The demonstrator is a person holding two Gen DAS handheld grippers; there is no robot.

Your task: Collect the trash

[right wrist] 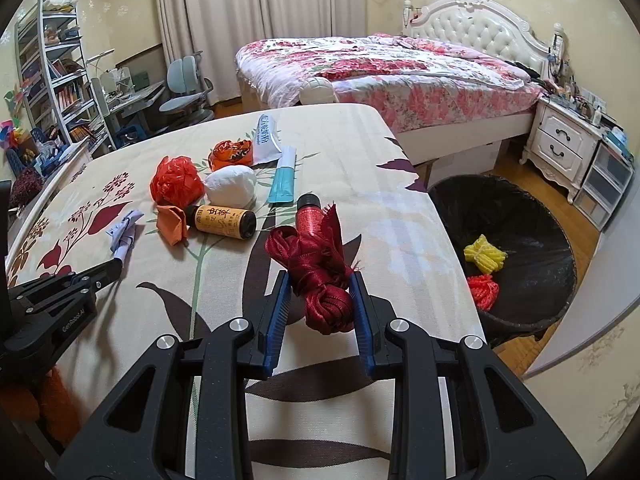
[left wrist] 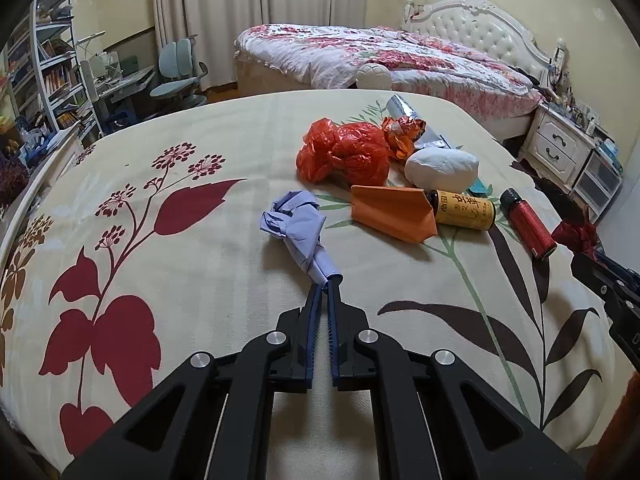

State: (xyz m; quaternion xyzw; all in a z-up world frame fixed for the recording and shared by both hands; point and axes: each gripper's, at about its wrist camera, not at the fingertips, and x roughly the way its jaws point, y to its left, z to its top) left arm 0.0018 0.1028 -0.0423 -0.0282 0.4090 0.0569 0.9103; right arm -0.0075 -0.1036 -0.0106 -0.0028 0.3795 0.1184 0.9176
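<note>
A crumpled lilac paper point(left wrist: 294, 220) lies on the flowered cloth of the table point(left wrist: 180, 280). My left gripper point(left wrist: 327, 280) is shut on its twisted near end; from the right wrist view the left gripper point(right wrist: 116, 268) shows at the left with the lilac paper point(right wrist: 126, 232) at its tips. My right gripper point(right wrist: 320, 280) is shut on a dark red ribbon bundle point(right wrist: 316, 268), held just above the table near its right edge. A black-lined trash bin point(right wrist: 480, 200) stands on the floor to the right, with a yellow bundle point(right wrist: 485, 258) and an orange-red bundle point(right wrist: 484, 290) inside.
More litter lies mid-table: an orange plastic bag point(left wrist: 344, 152), a folded orange paper point(left wrist: 390, 212), a white wad point(left wrist: 442, 168), a yellow bottle point(left wrist: 464, 210), a red bottle point(left wrist: 528, 228), a teal packet point(right wrist: 282, 178) and a snack wrapper point(left wrist: 402, 130). A bed point(right wrist: 400, 68) stands behind.
</note>
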